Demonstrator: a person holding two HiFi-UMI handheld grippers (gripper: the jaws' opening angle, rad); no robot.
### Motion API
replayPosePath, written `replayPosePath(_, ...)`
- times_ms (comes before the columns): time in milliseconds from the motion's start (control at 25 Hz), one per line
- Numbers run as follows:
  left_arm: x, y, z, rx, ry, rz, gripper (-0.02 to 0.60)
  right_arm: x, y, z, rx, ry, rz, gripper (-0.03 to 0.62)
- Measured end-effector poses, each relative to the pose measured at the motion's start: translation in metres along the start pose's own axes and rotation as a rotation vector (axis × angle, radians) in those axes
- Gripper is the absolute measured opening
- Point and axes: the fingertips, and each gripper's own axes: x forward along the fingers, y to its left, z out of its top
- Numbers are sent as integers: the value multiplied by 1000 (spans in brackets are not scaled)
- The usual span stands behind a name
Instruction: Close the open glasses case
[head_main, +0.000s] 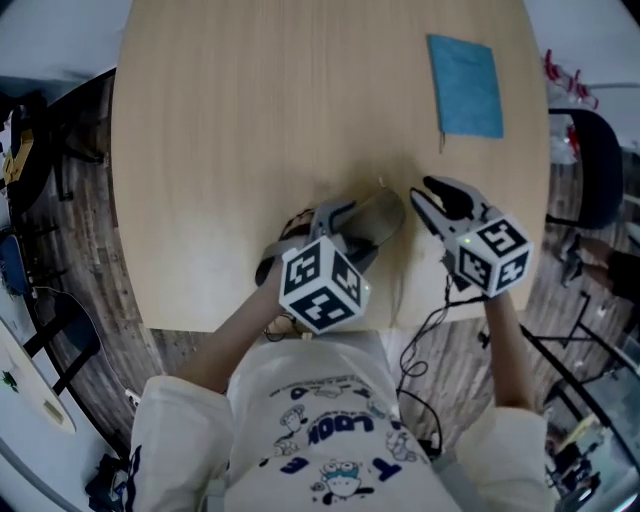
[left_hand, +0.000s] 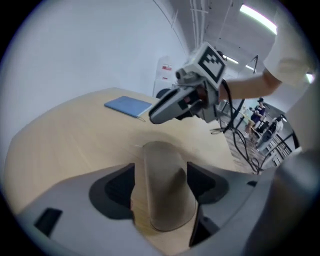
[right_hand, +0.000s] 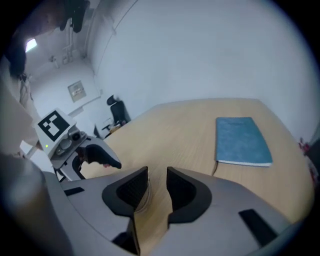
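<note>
Left gripper (left_hand: 161, 175) fingers press both sides of the taupe glasses case (head_main: 383, 212), which lies on the table (head_main: 250, 120) near its front edge. Just to the right, the right gripper (right_hand: 157, 182) hovers with its fingers narrowly apart (nothing between them). A blue notebook (head_main: 466, 85) lies well apart, at the far right.

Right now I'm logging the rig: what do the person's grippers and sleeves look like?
The left gripper and right gripper are grey plastic with black jaw pads, each topped by a white cube with black square markers. A black cable hangs from the right one. The person wears a white short-sleeved T-shirt.
</note>
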Motion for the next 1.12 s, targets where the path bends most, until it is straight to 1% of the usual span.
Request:
replayPosePath(40, -8, 5, 4, -35, -34, 19, 330, -9, 1, 6, 48, -61, -56, 109)
replayPosePath(80, -18, 9, 8, -70, -68, 31, 328, -19, 1, 11, 92, -121, -122, 68)
replayPosePath(120, -28, 13, 12, -104, -104, 36, 328, -28, 3, 17, 127, -178, -189, 42)
replayPosePath(240, -62, 25, 31, -207, -231, 53, 320, -55, 13, 29, 216, -329, -346, 19)
replayPosePath(280, -75, 28, 37, -232, -274, 76, 303, -64, 18, 31, 239, -367, -386, 18)
replayPosePath(320, -88, 32, 44, -245, -316, 110, 256, -73, 24, 34, 252, -399, -422, 17)
replayPosePath(360, -101, 36, 50, -244, -355, 152, 199, -80, 31, 38, 257, -428, -458, 15)
replayPosePath(440, -125, 43, 59, -221, -424, 235, 157, -95, 44, 47, 253, -486, -526, 14)
replayPosePath(480, -136, 46, 63, -212, -455, 278, 118, -102, 50, 51, 247, -514, -559, 14)
replayPosePath(520, -146, 48, 67, -205, -484, 320, 56, -109, 56, 55, 241, -539, -589, 14)
replayPosePath(560, -156, 48, 70, -197, -511, 356, 9, -116, 62, 57, 236, -560, -616, 14)
replayPosePath(640, -170, 45, 74, -180, -553, 394, 3, -128, 73, 59, 223, -592, -661, 14)
replayPosePath(840, -199, 31, 79, -184, -632, 411, 3, -153, 100, 60, 185, -636, -741, 14)
replayPosePath(1000, -216, 20, 79, -173, -667, 416, 3, -169, 116, 50, 211, -680, -775, 14)
replayPosePath(1120, -226, 13, 78, -145, -677, 420, 2, -178, 128, 45, 222, -693, -793, 14)
